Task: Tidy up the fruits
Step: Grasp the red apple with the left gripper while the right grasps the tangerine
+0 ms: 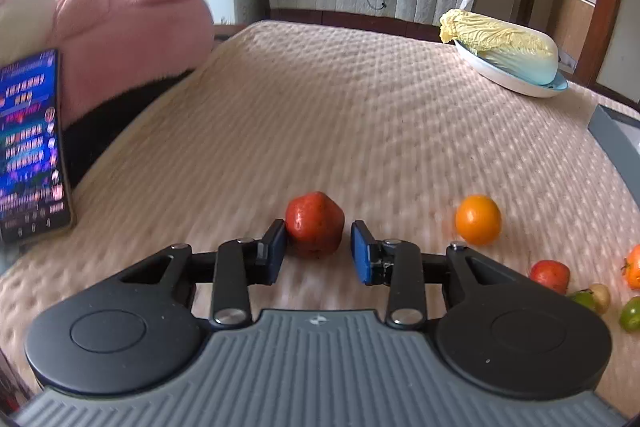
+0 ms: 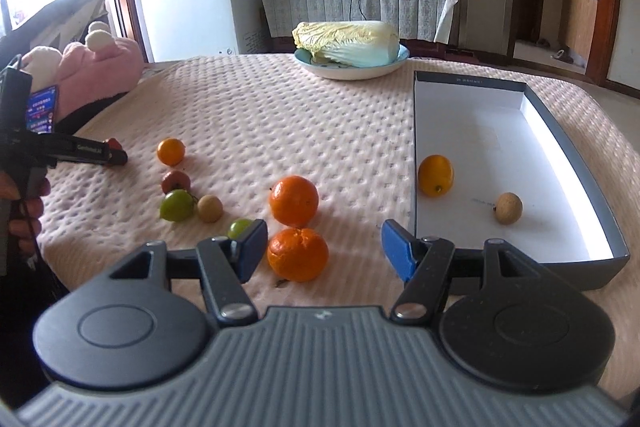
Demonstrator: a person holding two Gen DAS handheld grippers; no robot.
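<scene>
In the left wrist view a red fruit (image 1: pixel 315 225) lies on the quilted cover between the blue pads of my left gripper (image 1: pixel 318 251). The left pad is against it and a narrow gap shows at the right pad, so the gripper is open. In the right wrist view my right gripper (image 2: pixel 324 249) stands open over a tangerine (image 2: pixel 298 254), which is near its left pad and far from the right one. A second tangerine (image 2: pixel 294 201) lies just behind. The grey box (image 2: pixel 580 163) holds a yellow-orange fruit (image 2: pixel 436 175) and a small brown fruit (image 2: pixel 508 207).
Loose fruits lie left of the tangerines: a small orange (image 2: pixel 171 151), a red one (image 2: pixel 176 181), a green one (image 2: pixel 176 210), a tan one (image 2: pixel 210 208). A cabbage (image 2: pixel 348 41) on a plate (image 2: pixel 348 73) stands at the back. A phone (image 1: pixel 32 143) leans on a pink plush (image 1: pixel 132 27).
</scene>
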